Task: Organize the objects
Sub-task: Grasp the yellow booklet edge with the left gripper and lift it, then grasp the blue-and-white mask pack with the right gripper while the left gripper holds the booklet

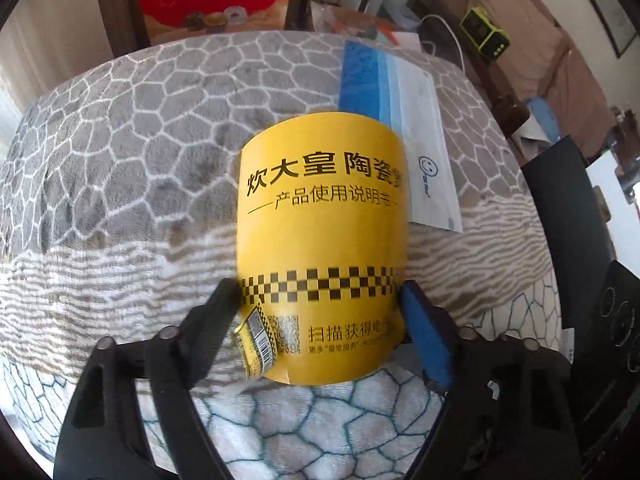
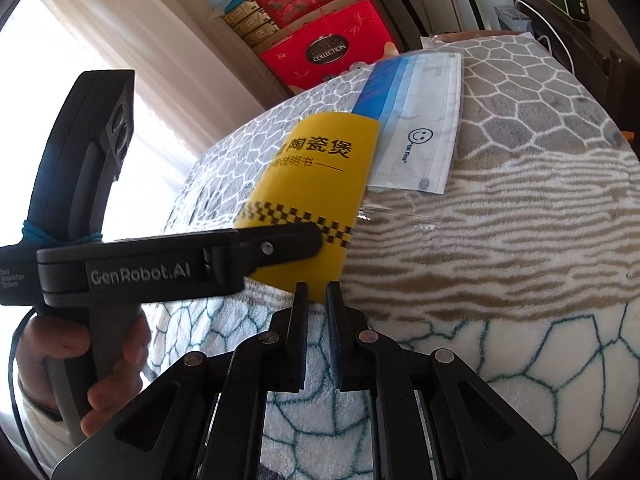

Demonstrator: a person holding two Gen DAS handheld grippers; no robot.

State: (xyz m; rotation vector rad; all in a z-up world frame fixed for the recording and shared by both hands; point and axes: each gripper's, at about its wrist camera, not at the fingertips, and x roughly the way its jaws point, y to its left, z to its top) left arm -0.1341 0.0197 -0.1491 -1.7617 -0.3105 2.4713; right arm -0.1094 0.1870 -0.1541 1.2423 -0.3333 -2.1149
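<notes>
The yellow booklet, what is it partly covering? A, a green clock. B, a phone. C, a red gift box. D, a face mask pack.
D: the booklet, pinched in the left tongs, overlaps the near edge of the mask pack lying on the blanket.

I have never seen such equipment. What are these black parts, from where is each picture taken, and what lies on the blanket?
There is no robot: a person holds two hand-held grippers, each with a fisheye camera looking along its jaws. The left camera shows the left gripper, its jaws closed on the sides of a yellow booklet. The right camera shows the right gripper, jaws nearly together with nothing visibly held, and the left tool from the side. A packaged face mask lies on the patterned blanket, partly under the booklet. Red gift boxes stand behind.
</notes>
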